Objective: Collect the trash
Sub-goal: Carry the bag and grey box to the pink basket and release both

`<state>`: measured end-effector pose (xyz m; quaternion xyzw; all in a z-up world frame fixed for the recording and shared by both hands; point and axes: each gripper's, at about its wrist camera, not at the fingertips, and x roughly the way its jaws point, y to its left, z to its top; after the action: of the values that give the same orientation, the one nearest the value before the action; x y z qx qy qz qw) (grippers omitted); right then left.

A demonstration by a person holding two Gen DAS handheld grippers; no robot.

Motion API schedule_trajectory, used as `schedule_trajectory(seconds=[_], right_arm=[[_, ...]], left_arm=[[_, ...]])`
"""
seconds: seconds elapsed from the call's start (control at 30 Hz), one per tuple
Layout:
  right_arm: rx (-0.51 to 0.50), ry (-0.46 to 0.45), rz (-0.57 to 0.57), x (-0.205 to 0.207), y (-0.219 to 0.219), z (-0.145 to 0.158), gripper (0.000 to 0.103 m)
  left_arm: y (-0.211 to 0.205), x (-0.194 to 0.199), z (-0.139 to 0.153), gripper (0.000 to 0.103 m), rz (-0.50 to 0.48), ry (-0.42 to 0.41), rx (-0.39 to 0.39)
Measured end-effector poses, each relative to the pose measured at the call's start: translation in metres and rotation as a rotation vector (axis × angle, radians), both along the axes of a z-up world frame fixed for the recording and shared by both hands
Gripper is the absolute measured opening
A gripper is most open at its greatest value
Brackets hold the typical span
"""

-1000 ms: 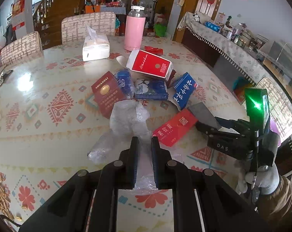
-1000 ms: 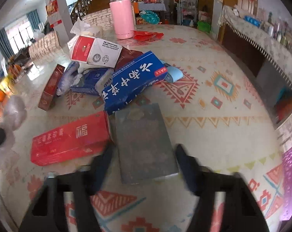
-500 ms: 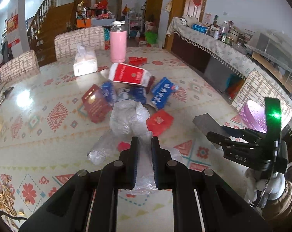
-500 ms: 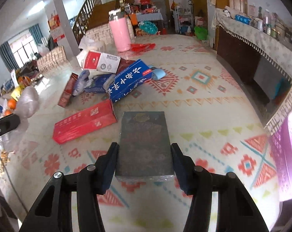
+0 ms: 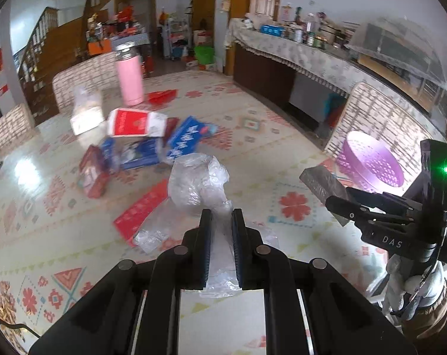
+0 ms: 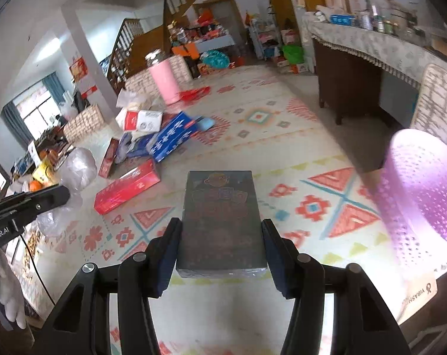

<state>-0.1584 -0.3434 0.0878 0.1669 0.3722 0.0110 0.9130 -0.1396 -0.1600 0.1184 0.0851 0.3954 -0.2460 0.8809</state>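
Left wrist view: the left gripper (image 5: 220, 216) is clamped on a crumpled clear plastic bag (image 5: 198, 182), whose bulk billows above the fingertips while a loose tail hangs below them over the patterned glossy tabletop (image 5: 282, 136); further trash, a flat red carton (image 5: 142, 205), a blue printed box (image 5: 185, 137) and a red-and-white carton (image 5: 134, 122), lies scattered beyond, near a tall pink insulated bottle (image 5: 130, 81). At right the right gripper (image 5: 335, 204) carries a dark flat rectangular box (image 5: 321, 183) just beside the perforated lilac plastic bin (image 5: 371, 162). Risk: the slippery film is pinched only at a narrow neck and may slide free, and its hanging tail may snag on the cartons. Right wrist view: the right gripper (image 6: 220, 230) is closed on the dark box (image 6: 220, 216) across its width, the box held flat above the table, with the lilac bin (image 6: 421, 186) near at right and its mouth not visible here. Risk: the film-wrapped box, gripped only at its near end, may tip or slip forward; released short of the rim, it may strike the bin wall and fall off the table edge
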Motion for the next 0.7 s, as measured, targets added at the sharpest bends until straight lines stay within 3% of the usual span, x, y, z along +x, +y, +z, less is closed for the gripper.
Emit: schedule_trajectory(seconds=[0.43,0.7], right_arm=[[0.046,-0.043,-0.198,-0.057,-0.099,0.006,0.059],[0.074,-0.048,-0.323,-0.084,-0.163,0.003,0.059]], left_arm=[[-0.122,-0.004,0.005,0.013,-0.195,0.019,0.026],[-0.207,0.004,0.000,0.013,-0.310,0.086,0.009]])
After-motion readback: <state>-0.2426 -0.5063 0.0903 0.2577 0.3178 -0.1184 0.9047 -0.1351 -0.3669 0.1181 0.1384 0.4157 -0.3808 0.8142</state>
